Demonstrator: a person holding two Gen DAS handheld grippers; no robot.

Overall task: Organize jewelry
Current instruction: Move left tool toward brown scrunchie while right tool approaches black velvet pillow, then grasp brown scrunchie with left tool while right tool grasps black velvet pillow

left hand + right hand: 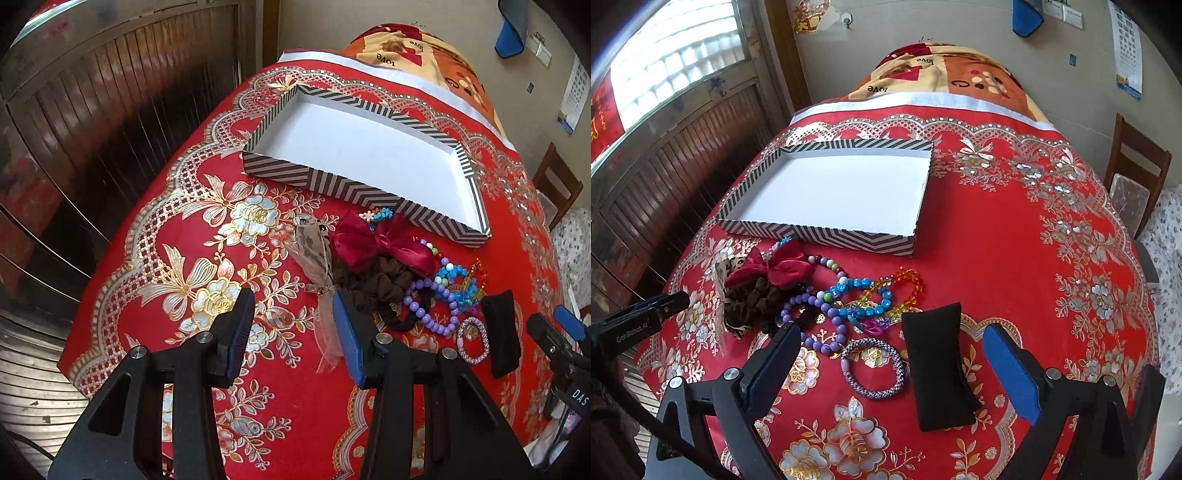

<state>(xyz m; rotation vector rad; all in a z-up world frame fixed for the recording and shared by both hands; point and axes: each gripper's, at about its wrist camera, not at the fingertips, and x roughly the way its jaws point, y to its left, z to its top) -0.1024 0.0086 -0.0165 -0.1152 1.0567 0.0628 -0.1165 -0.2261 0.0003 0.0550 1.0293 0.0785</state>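
Tangled bead bracelets and scrunchies lie on the worktop before the empty striped tray. Both grippers, left and right, spread (empty). Light, slippery; pinch one strand.

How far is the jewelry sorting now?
Nothing looks done: the box holds nothing. Nothing is in hand: left gripper and right gripper are open. Left to do: the bow, bead bracelets, woven bracelet and black pad lie on the cloth.
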